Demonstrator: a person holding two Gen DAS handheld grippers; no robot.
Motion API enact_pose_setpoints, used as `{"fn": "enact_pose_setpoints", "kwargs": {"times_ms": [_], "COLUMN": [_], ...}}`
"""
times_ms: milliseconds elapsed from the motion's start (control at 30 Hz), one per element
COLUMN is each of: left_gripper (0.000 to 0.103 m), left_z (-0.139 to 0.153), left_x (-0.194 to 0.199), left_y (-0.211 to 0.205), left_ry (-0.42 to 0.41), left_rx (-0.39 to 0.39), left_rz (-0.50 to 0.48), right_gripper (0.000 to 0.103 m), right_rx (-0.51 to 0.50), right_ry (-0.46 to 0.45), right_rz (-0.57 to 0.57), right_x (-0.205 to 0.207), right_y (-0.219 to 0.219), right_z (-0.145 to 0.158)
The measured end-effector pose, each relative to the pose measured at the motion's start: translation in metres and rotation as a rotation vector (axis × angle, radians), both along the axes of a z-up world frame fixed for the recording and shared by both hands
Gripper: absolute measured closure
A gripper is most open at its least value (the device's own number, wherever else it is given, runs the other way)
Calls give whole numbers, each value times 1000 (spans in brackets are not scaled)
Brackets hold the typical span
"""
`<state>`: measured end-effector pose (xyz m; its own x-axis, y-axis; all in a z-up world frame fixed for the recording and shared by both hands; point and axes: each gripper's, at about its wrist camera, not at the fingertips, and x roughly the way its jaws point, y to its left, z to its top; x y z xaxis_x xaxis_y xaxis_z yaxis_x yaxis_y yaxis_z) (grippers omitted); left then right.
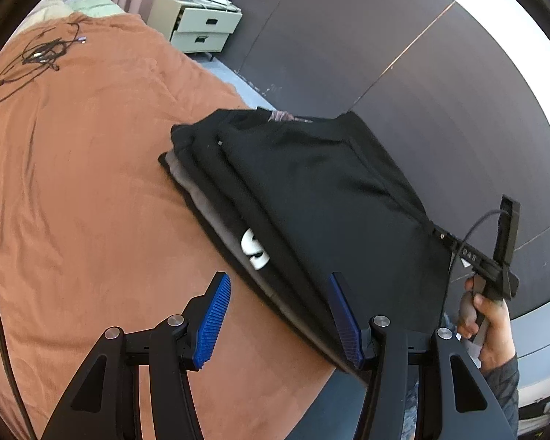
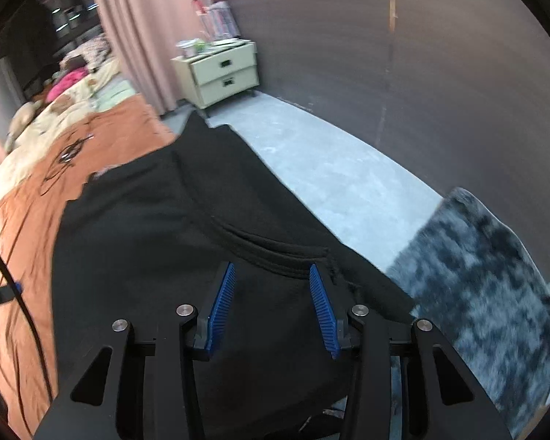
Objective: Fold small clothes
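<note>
A stack of folded clothes (image 1: 293, 190) lies at the right edge of the bed, black garments over a grey one with a white print (image 1: 253, 247). The top black garment (image 2: 187, 242) also fills the right wrist view. My left gripper (image 1: 280, 286) is open, its blue pads either side of the stack's near edge, holding nothing. My right gripper (image 2: 271, 275) is open just above the black garment, near a seam. The right gripper's body and the hand holding it show in the left wrist view (image 1: 495, 267), at the stack's right corner.
The bed has an orange-brown cover (image 1: 73, 190) with a tangle of black cables (image 1: 33, 58) at its far end. A pale bedside cabinet (image 1: 198, 25) stands by the dark wall. A grey shaggy rug (image 2: 476, 275) lies on the floor to the right.
</note>
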<state>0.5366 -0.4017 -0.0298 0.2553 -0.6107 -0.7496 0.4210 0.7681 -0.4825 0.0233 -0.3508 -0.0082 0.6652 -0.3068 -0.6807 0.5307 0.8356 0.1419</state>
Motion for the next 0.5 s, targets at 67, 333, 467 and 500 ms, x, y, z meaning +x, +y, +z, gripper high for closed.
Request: {"fn": "enact_pose_setpoints", "kwargs": {"times_ms": [67, 333, 467, 500], "left_gripper": [46, 46, 46, 46], "left_z": [-1, -7, -9, -9], "left_x": [-4, -2, 13, 17], "left_y": [2, 5, -3, -6], "left_ry": [0, -13, -14, -16], "left_rx": [7, 29, 32, 32], "left_rz": [-1, 25, 37, 38], "right_gripper": [63, 63, 77, 77], "right_rx": [-3, -69, -76, -76], "right_ry": [-4, 0, 60, 69], "right_rz": [-9, 92, 150, 155], "right_x": [4, 46, 82, 87], "right_y": [0, 25, 26, 19], "right_z": [7, 50, 54, 48]}}
